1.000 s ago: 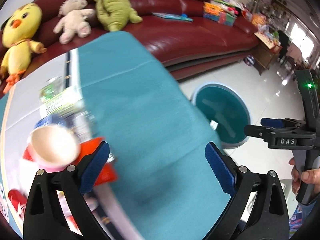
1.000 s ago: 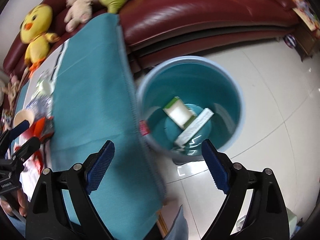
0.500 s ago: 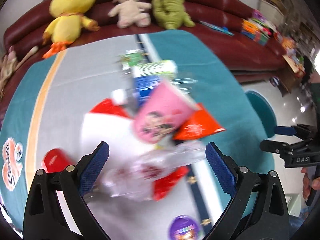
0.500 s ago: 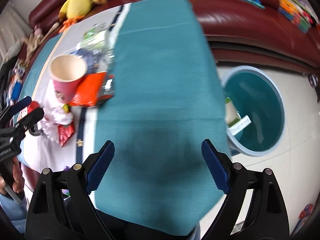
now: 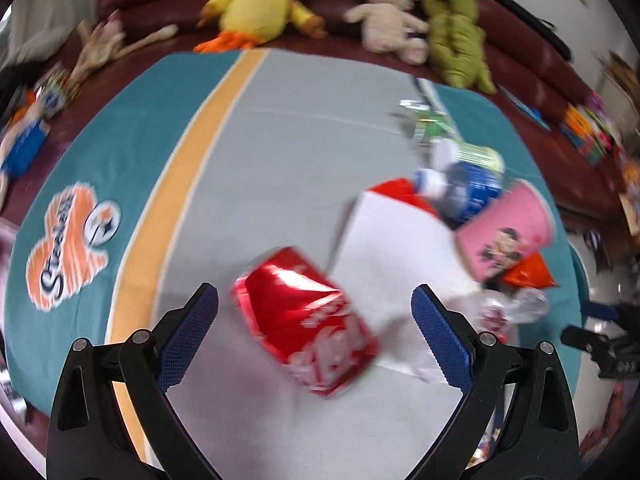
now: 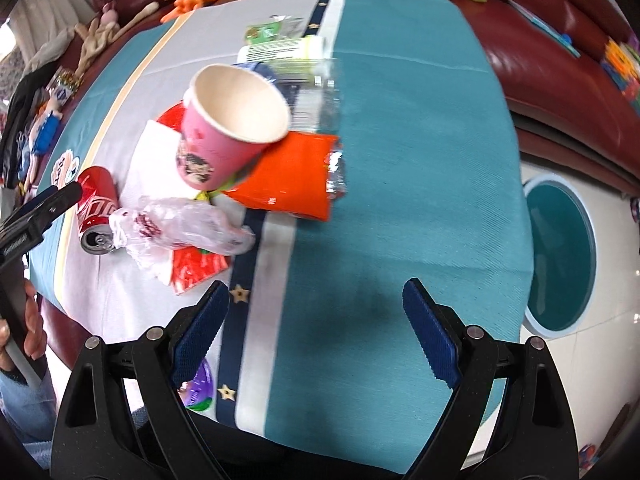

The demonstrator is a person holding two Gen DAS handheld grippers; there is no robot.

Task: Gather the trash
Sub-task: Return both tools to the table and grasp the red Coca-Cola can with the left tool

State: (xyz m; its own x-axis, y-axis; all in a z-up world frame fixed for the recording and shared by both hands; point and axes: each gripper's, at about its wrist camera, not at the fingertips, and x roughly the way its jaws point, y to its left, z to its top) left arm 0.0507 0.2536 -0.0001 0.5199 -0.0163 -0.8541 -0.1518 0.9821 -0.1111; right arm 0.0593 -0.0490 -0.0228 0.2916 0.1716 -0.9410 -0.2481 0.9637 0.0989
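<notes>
Left gripper (image 5: 314, 334): jaws spread wide, nothing pinched; dented red soda can (image 5: 306, 322) on its side, lower centre of frame, between pads.
Right gripper (image 6: 316, 334): jaws spread, empty, above teal tablecloth (image 6: 400, 160).
Pink paper cup (image 6: 228, 124), orange wrapper (image 6: 290, 176), clear plastic bag (image 6: 180, 224): centre-left.
Trash bin (image 6: 560, 252): right edge, on floor.

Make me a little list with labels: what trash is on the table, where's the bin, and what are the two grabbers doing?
trash: red can lying down, pink cup tipped over, orange wrapper, clear plastic bag, bottles behind
table cover: teal and grey cloth
bin: on the floor past the table's right edge
left gripper: open, empty, over the can
right gripper: open, empty, over bare cloth
</notes>
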